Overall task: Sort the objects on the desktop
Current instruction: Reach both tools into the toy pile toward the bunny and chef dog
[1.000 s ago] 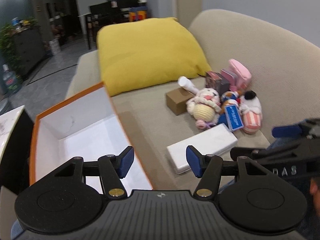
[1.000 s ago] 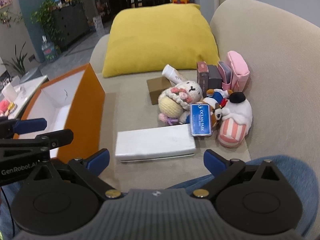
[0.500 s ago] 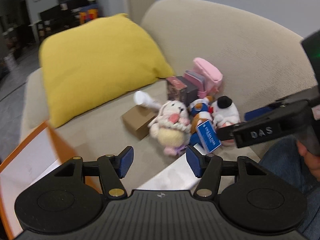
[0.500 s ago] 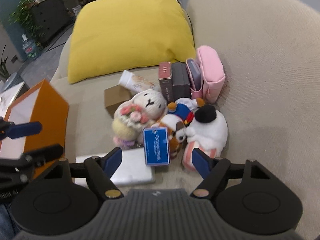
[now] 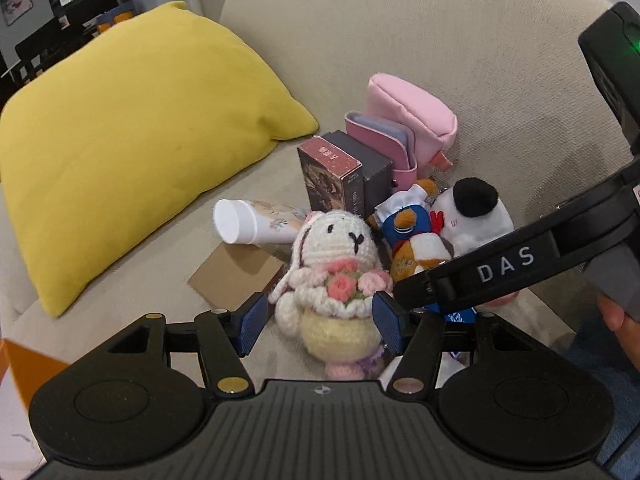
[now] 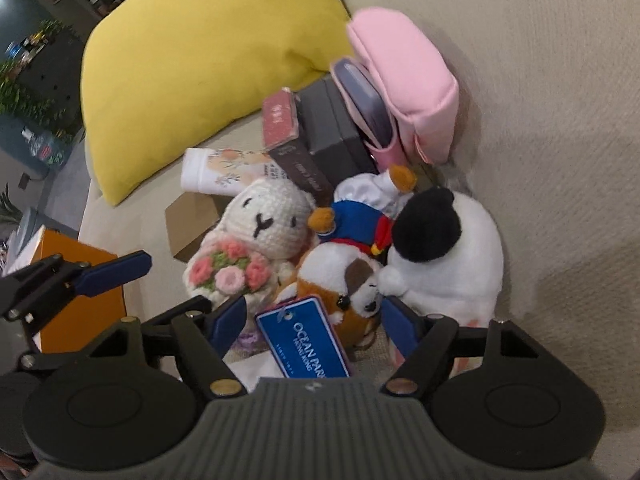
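Observation:
A pile of small things lies on the beige sofa seat. My left gripper [image 5: 320, 322] is open, its blue pads on either side of the crochet bunny [image 5: 336, 280] with a small gap on the left. My right gripper [image 6: 312, 322] is open over the brown-and-white dog plush [image 6: 344, 280] and its blue tag [image 6: 304, 340], with neither pad pressing. Beside these sit a duck plush in blue [image 6: 356, 224] and a white plush with a black top [image 6: 448, 248]. The right gripper's finger marked DAS [image 5: 480, 276] crosses the left wrist view.
Behind the toys stand a dark red box [image 6: 280, 120], a grey box [image 6: 332, 124] and a pink pouch [image 6: 400, 76] against the sofa back. A white tube [image 6: 216, 168] and a brown carton [image 6: 188, 224] lie left of them. A yellow cushion [image 6: 200, 40] fills the far left; an orange box [image 6: 80, 304] stands near left.
Both grippers have moved forward and down onto the toy pile. The orange box has slid almost out of the left wrist view. The right jaws have narrowed.

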Motion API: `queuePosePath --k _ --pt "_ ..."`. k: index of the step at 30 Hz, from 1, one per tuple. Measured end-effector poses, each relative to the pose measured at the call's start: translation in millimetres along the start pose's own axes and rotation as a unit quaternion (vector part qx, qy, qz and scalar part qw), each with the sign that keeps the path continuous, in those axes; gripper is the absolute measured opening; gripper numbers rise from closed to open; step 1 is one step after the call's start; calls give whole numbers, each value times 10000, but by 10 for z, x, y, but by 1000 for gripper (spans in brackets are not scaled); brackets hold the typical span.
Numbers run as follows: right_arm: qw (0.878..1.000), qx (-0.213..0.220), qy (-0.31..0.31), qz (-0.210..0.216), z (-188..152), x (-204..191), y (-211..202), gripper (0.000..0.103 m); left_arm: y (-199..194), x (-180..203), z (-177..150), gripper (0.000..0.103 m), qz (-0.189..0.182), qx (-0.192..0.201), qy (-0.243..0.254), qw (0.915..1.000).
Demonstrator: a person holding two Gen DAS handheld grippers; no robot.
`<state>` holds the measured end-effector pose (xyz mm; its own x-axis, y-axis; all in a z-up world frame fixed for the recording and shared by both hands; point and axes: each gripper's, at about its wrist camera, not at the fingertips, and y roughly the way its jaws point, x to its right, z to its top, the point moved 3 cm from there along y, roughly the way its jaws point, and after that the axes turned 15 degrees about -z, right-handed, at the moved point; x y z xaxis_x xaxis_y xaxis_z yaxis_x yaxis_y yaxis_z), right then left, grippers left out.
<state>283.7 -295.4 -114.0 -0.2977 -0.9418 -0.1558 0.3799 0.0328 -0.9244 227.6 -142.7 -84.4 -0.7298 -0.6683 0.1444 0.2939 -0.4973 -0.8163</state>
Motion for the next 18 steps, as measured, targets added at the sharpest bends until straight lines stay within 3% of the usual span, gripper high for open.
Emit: queuePosePath --k 5,12,15,18 --pt "9993 -269 240 111 67 39 208 76 171 -32 58 71 -116 -116 -24 9999" --pt "9990 -287 328 -13 81 4 301 73 293 -90 57 75 -174 -235 -96 9995" --pt "9995 -181 166 -188 44 -54 298 65 377 -90 21 67 -366 -372 -234 9984" --pt "9996 -98 122 -252 19 -73 282 60 369 -29 7 62 -277 -278 -140 9991"
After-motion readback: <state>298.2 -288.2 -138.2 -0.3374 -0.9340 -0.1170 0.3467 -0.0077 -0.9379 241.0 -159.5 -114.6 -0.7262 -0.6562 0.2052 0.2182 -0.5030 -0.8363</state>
